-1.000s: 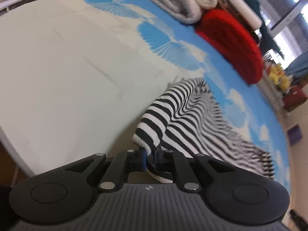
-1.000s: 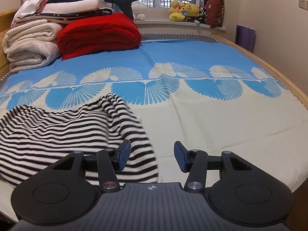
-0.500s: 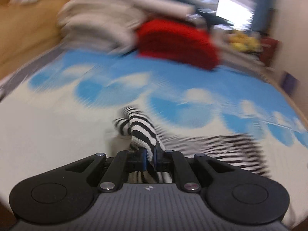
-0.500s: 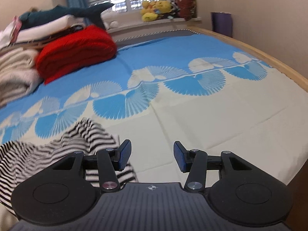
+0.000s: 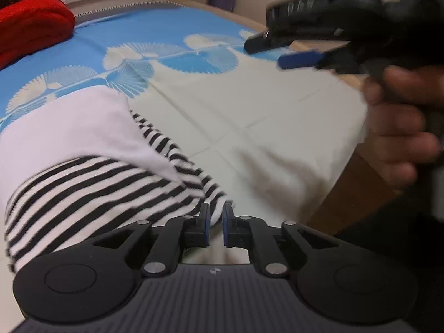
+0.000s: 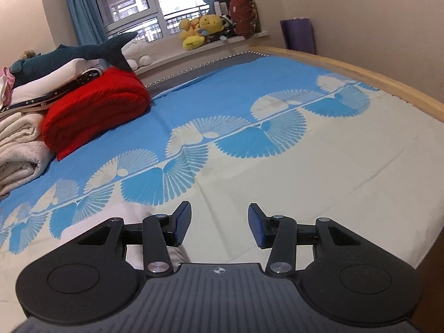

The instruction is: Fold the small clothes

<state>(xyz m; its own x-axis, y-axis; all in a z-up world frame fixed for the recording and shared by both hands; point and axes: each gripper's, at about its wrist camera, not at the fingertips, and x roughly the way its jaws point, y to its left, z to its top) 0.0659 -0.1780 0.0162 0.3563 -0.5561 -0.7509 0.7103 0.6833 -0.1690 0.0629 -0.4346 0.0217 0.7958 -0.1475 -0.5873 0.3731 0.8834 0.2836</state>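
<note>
A black-and-white striped garment (image 5: 91, 188) with a white inner side (image 5: 66, 130) lies folded over on the bed sheet (image 5: 236, 105). My left gripper (image 5: 214, 222) is shut on the garment's edge near the bed's front. My right gripper (image 6: 219, 223) is open and empty above the sheet; it also shows in the left wrist view (image 5: 280, 50), held by a hand at the upper right. In the right wrist view only a pale bit of cloth (image 6: 133, 219) shows behind the left finger.
A folded red blanket (image 6: 94, 113) and a stack of cream blankets (image 6: 19, 149) sit at the bed's far left. Plush toys (image 6: 205, 29) line the windowsill. The wooden bed frame (image 6: 388, 88) runs along the right side.
My left gripper has swung round and carried the striped edge across, turning the white inner side up. My right gripper has lifted and moved right, off the garment.
</note>
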